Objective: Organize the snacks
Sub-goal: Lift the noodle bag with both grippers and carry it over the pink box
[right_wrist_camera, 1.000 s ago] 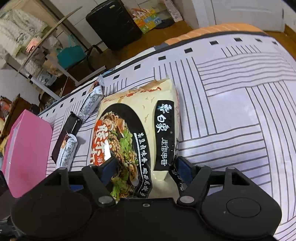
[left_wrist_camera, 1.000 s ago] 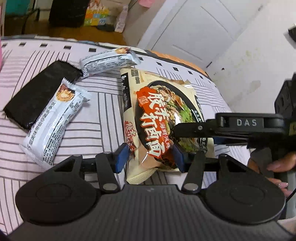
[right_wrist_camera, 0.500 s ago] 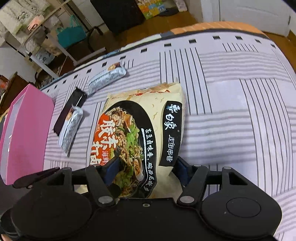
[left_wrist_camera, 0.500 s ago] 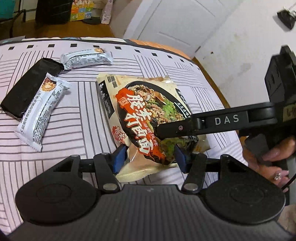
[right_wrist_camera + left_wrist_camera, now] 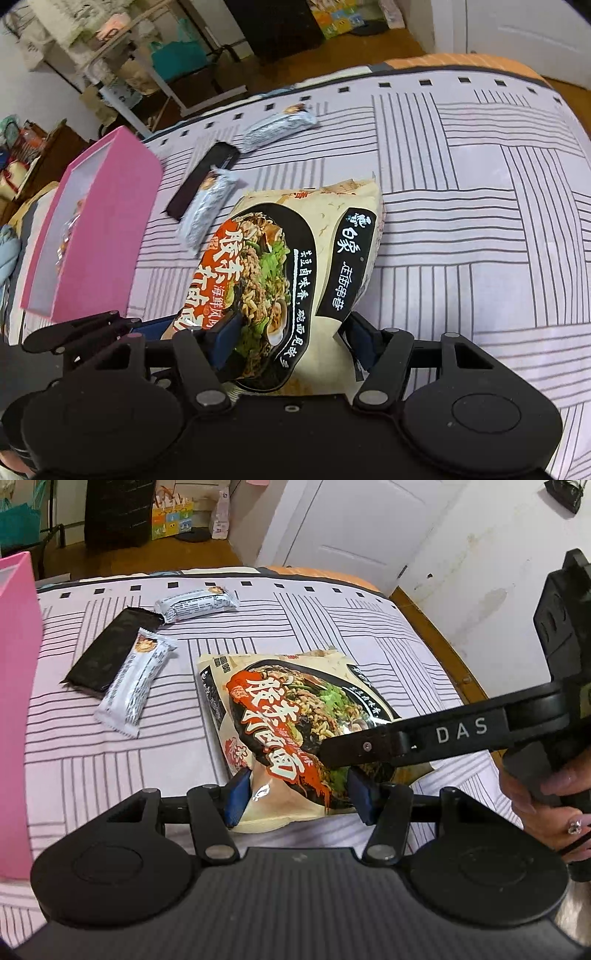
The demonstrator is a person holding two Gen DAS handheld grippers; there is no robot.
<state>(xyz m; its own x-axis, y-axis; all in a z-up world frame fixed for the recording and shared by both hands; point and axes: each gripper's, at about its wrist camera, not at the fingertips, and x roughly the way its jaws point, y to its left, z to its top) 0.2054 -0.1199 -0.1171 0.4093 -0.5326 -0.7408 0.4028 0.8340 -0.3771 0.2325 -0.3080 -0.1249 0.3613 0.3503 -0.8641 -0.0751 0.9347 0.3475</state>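
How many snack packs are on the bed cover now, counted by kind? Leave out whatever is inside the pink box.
Instant noodle bag: 1, gripped by both the left gripper and the right gripper.
White-wrapped bars: 2
Black flat pack: 1
Total: 4

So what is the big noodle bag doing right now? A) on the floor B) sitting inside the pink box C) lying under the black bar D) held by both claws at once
D: the noodle bag sits pinched between the left claw and the right claw, lifted off the striped bedcover.
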